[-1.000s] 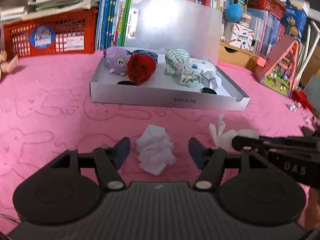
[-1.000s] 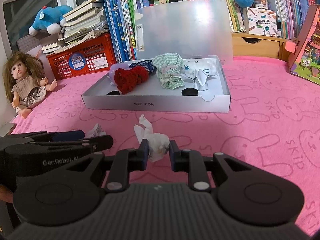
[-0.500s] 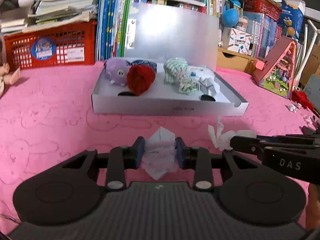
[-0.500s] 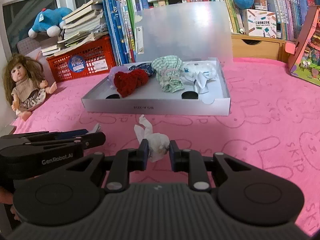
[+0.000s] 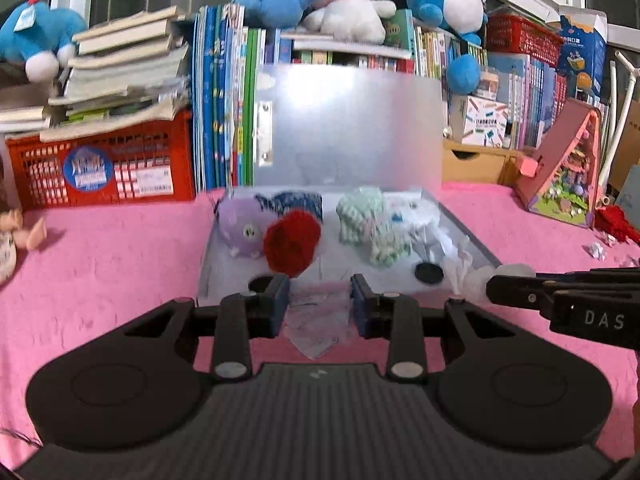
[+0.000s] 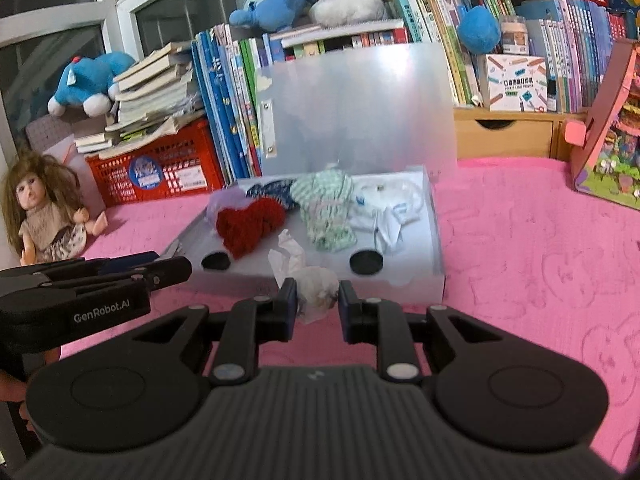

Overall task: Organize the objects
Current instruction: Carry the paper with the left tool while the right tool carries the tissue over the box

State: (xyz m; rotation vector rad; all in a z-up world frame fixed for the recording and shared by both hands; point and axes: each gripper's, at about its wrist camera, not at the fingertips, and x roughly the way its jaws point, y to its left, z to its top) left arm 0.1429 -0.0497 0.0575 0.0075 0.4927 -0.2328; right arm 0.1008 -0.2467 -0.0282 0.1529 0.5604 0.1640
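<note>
Gripping a crumpled white paper wad (image 5: 316, 322), left gripper (image 5: 320, 306) has both blue pads pressed on its sides; wad is off the pink rabbit-print cloth (image 5: 120, 264), in front of the near wall of the shallow white lidded box (image 5: 224, 272); right gripper (image 6: 318, 304) clenched on a second crumpled white tissue wad (image 6: 316, 286), a twisted tail sticking up past the pads; this wad also clear of the cloth, before the box's near edge; each gripper shows at the other view's side edge, level with its neighbour. Inside the box, left to right: lilac plush toy (image 5: 242, 226), red woolly knit (image 5: 292, 242) against a blue patterned fabric (image 5: 294, 202), green-white checked cloth (image 5: 370, 226), white crumpled paper (image 5: 420, 220) at the right end; clear lid (image 5: 352, 128) stands upright at the far edge. Beyond: red plastic crate (image 5: 104, 160) at the cloth's far left, books (image 5: 224, 96), blue plush toys (image 5: 272, 0) on top; long-haired doll (image 6: 44, 216) at the left edge.
</note>
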